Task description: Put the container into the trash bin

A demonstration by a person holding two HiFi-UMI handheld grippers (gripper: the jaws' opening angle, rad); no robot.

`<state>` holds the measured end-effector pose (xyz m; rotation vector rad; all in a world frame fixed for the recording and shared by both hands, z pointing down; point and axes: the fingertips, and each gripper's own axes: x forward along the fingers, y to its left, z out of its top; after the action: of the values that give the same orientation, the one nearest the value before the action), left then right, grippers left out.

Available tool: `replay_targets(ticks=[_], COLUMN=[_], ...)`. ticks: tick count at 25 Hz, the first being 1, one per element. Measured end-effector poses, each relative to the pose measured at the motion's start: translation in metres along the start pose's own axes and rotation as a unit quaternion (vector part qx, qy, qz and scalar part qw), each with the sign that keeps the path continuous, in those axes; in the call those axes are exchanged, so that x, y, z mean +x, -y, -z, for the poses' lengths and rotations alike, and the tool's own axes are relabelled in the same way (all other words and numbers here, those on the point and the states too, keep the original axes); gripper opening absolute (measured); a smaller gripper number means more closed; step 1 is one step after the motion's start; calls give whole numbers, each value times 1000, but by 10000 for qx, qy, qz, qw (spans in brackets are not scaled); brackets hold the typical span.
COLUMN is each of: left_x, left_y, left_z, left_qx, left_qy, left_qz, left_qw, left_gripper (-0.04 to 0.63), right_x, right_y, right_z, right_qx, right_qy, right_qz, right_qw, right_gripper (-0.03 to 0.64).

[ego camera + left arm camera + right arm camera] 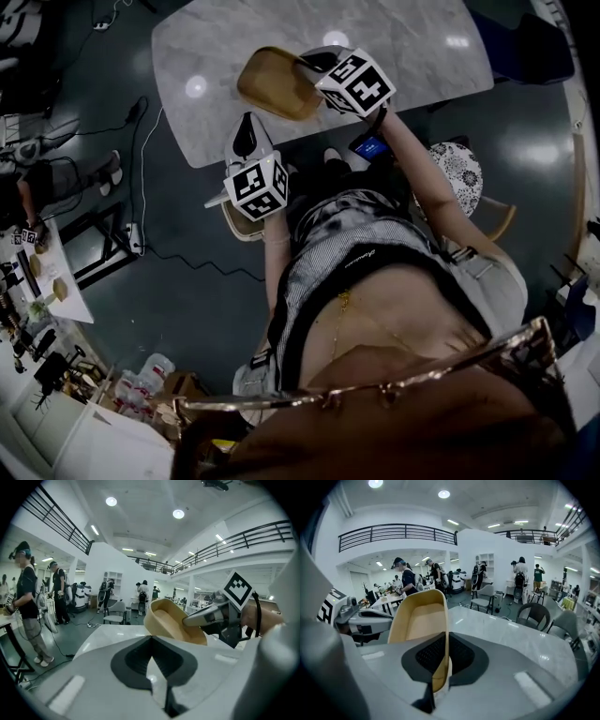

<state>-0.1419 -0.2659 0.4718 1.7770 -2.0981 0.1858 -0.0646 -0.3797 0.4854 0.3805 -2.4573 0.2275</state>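
- The container (277, 84) is held in the air, clear of the desk (412, 47), above the left part of the desk's near edge.
- The pick-up step is judged complete. The carry to the trash bin and the release are not yet done.
- No trash bin can be identified in any view, so its place relative to the desk cannot be stated.
- The right gripper (309, 64) is clamped on one side wall of the container. The jaws are nearly together, with the thin wall pinched between the pads. The container is tilted on edge, and its open side is turned toward the left gripper (248, 122).
- The left gripper is positioned just off the desk's near edge, near the container but apart from it. Its jaws are brought together, and nothing is held between them.
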Motion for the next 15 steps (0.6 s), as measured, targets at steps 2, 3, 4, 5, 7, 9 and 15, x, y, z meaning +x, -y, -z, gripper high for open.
replay_targets(ticks=[2, 3, 4, 5, 7, 9, 15], left_x=[-2, -2, -2, -3, -5, -8, -16], left_y=[3, 5, 6, 7, 9, 10, -3], left_z=[-3, -4, -5, -6, -7, -7, 0], left_qx=[-22, -25, -30, -39, -58, -65, -211], left_qy=[79, 102, 116, 129, 164, 197, 211], left_qz=[-58, -88, -122, -161, -259, -397, -751], left_qw=[9999, 9999, 9999, 9998, 9995, 9990, 9967], left_gripper=[0, 0, 0, 0, 0, 0, 0], right_x=[-5, -6, -7, -8, -8, -8, 2], right_y=[-3, -4, -6, -9, -13, -16, -23], right_z=[-5, -6, -7, -7, -8, -8, -4], right_qx=[-147, -206, -251, -286, -358, -420, -415], right_qy=[1, -5, -9, -9, -11, -15, -39], right_qz=[-63, -112, -179, -255, -399, -516, -780], right_qw=[9999, 9997, 9995, 9993, 9986, 9978, 9961], right_gripper=[37, 37, 37, 37, 37, 37, 37])
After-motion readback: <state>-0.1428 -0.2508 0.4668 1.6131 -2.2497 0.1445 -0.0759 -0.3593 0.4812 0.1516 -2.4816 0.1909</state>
